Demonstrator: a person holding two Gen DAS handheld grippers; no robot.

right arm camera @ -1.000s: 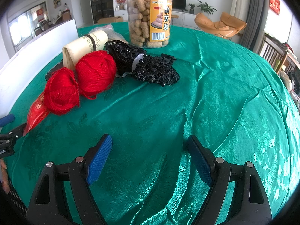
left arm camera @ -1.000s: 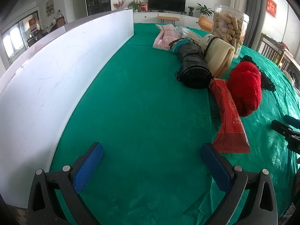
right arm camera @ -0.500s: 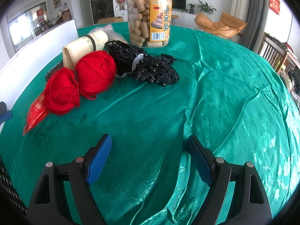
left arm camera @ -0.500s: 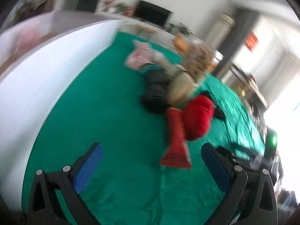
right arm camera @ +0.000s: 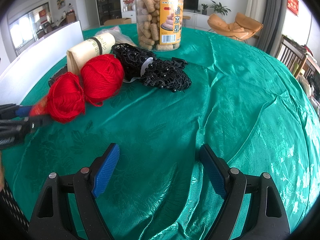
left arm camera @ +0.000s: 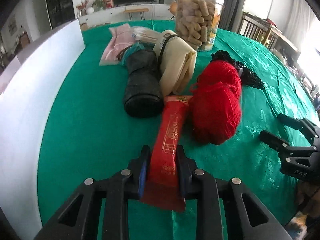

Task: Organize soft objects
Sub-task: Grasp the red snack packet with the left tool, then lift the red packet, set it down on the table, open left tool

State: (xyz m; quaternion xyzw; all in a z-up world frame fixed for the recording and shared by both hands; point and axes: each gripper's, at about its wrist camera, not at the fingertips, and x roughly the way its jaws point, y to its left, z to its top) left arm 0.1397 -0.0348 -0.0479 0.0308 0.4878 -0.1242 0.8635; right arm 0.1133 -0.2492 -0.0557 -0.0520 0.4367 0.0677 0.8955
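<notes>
Now red packet (left arm camera: 170, 140) between left tool (left arm camera: 163, 160) pads

My tabletop (right arm camera: 240, 92) is draped in a wrinkled, shiny green cloth (left arm camera: 90, 120), with a white board (left arm camera: 26, 92) standing along its left edge. On the cloth lie two red yarn balls (right arm camera: 84, 86), a black beaded lace bundle (right arm camera: 160, 70), a cream rolled cloth (left arm camera: 176, 64), a black pouch (left arm camera: 143, 86), a pink packet (left arm camera: 116, 44) and a clear snack jar (right arm camera: 160, 18). A red packet (left arm camera: 172, 132) lies just beside the yarn.
</notes>
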